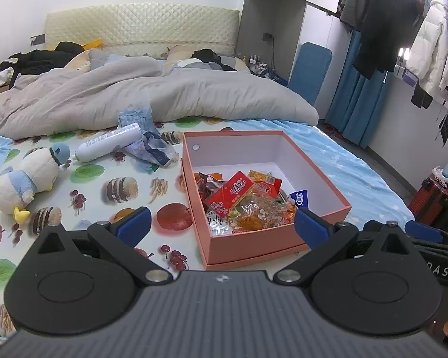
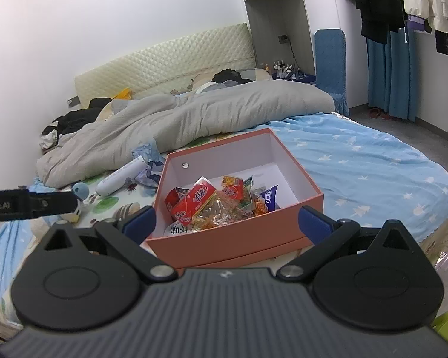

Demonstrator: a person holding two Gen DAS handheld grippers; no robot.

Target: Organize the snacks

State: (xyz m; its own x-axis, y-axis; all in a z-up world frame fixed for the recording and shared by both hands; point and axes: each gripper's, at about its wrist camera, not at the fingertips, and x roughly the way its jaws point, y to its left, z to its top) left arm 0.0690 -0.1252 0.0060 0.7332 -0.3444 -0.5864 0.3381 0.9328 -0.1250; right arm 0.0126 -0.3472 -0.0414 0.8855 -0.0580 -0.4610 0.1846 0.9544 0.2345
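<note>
An open salmon-pink box (image 1: 248,240) sits on the bed (image 1: 358,173), straddling the edge between a fruit-and-bread printed mat (image 1: 104,185) and the blue star-patterned sheet. Its white inside holds the snacks (image 1: 245,200) — a heap of packets piled toward the near left corner, leaving the far right part of the floor bare. On top lies a red packet (image 1: 229,192) with white lettering; beside it are clear bags of orange pieces, an orange packet and a small blue-and-white sachet (image 1: 299,198) against the near wall.

The left claw (image 1: 222,226) hangs just in front of the box's near wall, its blue-padded fingers spread wide apart and gripping nothing. The right claw (image 2: 227,222) is likewise splayed wide and empty, with the near wall of the box between its two pads in the right wrist view. The two claws are side by side; part of the left one's black body shows at the left edge of the right wrist view.

Left of the box on the mat lie a white bottle (image 1: 109,146) on its side, a crumpled blue bag (image 1: 147,146) touching it, and a plush penguin (image 1: 30,176). Behind them a grey duvet (image 1: 152,98) is bunched across the bed, below a quilted cream headboard (image 1: 140,28). Coats hang on a rail (image 1: 403,24) at the right.
</note>
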